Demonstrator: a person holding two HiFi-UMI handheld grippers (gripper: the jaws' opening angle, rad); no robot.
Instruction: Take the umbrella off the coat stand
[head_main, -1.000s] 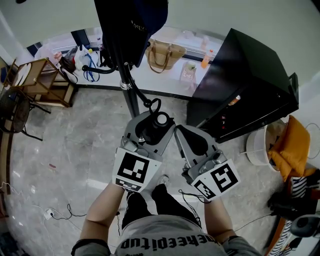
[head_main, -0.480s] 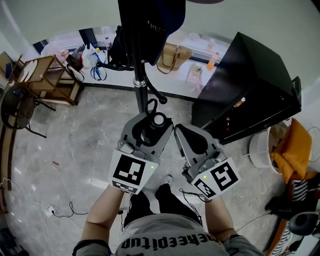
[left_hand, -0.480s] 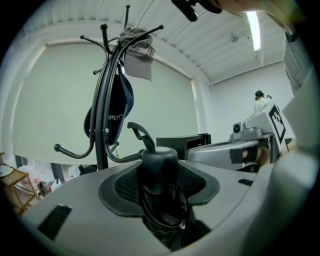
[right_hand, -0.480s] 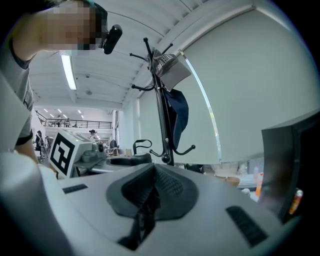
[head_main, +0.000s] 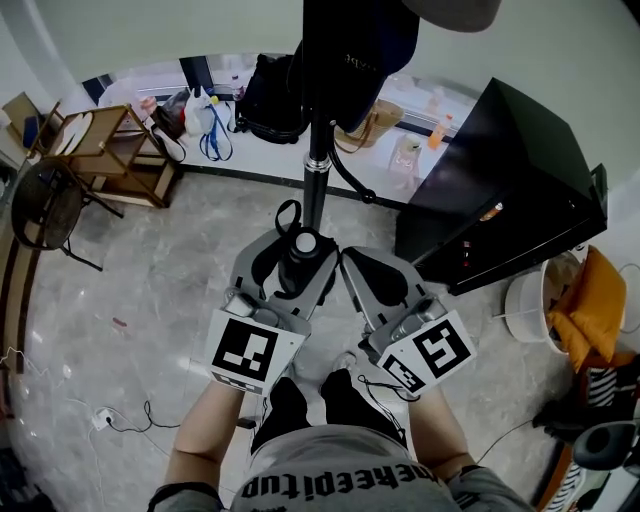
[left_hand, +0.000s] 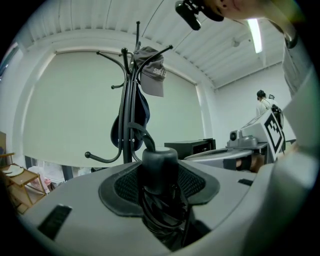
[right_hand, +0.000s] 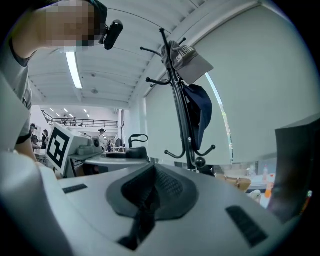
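A folded black umbrella (left_hand: 160, 167) with a round handle cap and a wrist loop (head_main: 287, 215) stands between the jaws of my left gripper (head_main: 291, 263), which is shut on it. The umbrella hangs free of the black coat stand (head_main: 317, 172), which stands just beyond the gripper tips. On the stand's hooks hang a grey cap (left_hand: 152, 70) and a dark blue garment (right_hand: 201, 112). My right gripper (head_main: 363, 270) is beside the left one, its pads (right_hand: 167, 186) together with nothing between them.
A black cabinet (head_main: 510, 190) stands to the right of the stand. A wooden shelf (head_main: 100, 150) and a round chair (head_main: 45, 210) are at the left. Bags (head_main: 265, 95) line the window sill behind the stand. A cable (head_main: 120, 425) lies on the marble floor.
In the head view the coat stand has shifted from upper left to the centre. Both grippers have slid slightly left and lower, the umbrella staying in the left one.
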